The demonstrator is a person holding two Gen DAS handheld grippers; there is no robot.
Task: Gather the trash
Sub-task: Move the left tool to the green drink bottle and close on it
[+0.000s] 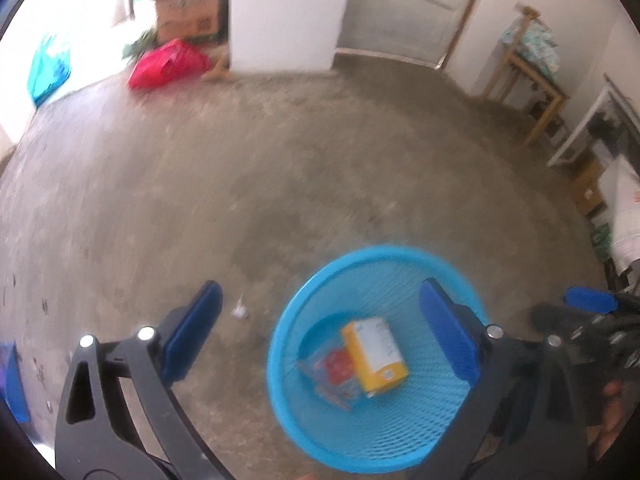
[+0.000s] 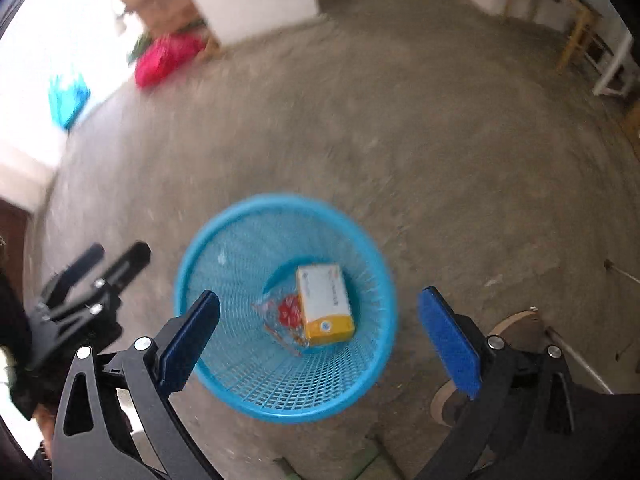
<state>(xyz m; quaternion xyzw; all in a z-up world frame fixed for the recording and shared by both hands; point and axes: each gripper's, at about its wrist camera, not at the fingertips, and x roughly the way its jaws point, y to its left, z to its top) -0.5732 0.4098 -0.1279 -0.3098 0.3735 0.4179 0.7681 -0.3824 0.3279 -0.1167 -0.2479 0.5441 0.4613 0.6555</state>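
A blue mesh waste basket point(image 1: 320, 300) point(image 2: 224, 256) stands on the concrete floor. Inside it lie a yellow and white carton point(image 1: 376, 352) point(image 2: 325, 304) and a clear wrapper with red print point(image 1: 334, 372) point(image 2: 286, 314). My left gripper point(image 1: 320, 328) hangs open above the basket's left rim, nothing between its blue pads. My right gripper point(image 2: 320, 332) is open wide over the basket, with nothing between its fingers. A small white scrap point(image 1: 240, 310) lies on the floor left of the basket. Each gripper shows at the edge of the other's view: the right one point(image 1: 592, 304), the left one point(image 2: 100, 268).
A red bag point(image 1: 166, 64) point(image 2: 166, 58), a cardboard box point(image 1: 186, 4) and a blue bag point(image 1: 50, 68) point(image 2: 68, 98) sit at the far left by a white pillar point(image 1: 288, 12). A wooden table point(image 1: 532, 76) and white frames point(image 1: 592, 128) line the right wall.
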